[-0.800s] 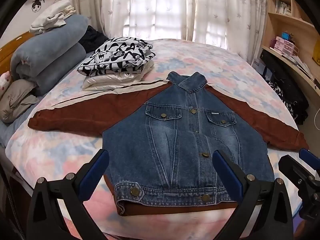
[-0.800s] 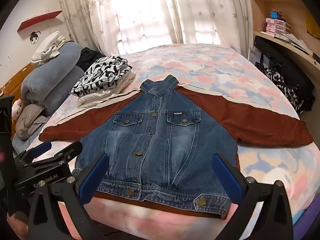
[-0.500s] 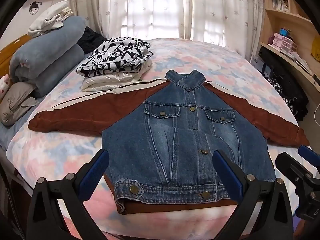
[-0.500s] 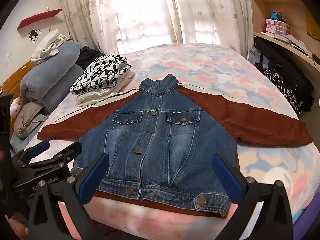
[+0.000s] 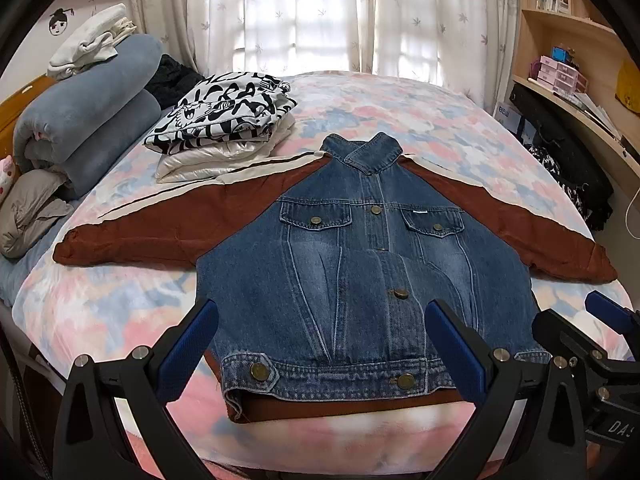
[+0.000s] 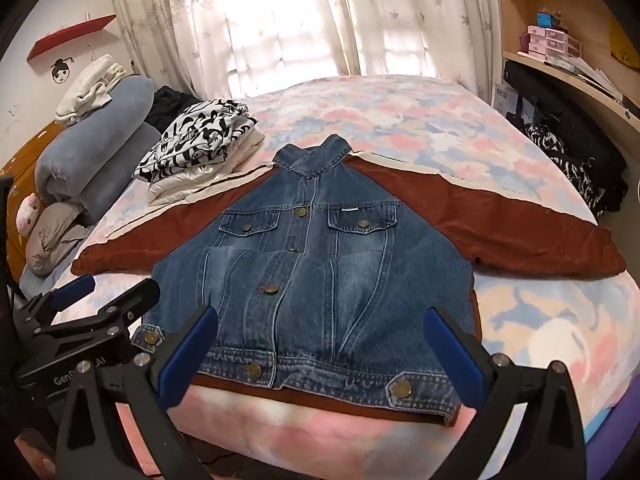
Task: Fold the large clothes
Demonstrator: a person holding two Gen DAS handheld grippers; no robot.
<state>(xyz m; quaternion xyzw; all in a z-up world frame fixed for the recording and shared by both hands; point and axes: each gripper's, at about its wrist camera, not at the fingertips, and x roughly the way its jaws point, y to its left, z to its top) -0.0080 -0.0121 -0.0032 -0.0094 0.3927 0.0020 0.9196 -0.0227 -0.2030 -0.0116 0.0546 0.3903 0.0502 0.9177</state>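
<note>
A: Where is the denim jacket (image 5: 360, 280)?

B: It lies face up and buttoned on the bed (image 5: 400, 120), its collar toward the curtains (image 5: 312, 12), its hem at the near edge. Both rust-brown sleeves (image 5: 160, 224) are spread out flat to either side.

A: And the tools?

B: The left tool (image 5: 320, 356) hangs above the hem with its jaws released wide, grasping nothing. The right tool (image 6: 320, 356) does the same just beside it, jaws spread and empty. Neither set of blue pads (image 6: 188, 356) touches the cloth.

A: What else is on the bed?

B: A stack of folded clothes (image 5: 224, 128), a black-and-white print on top, sits just beyond the left sleeve. Rolled grey-blue blankets (image 5: 88, 112) are piled at the headboard end.
</note>
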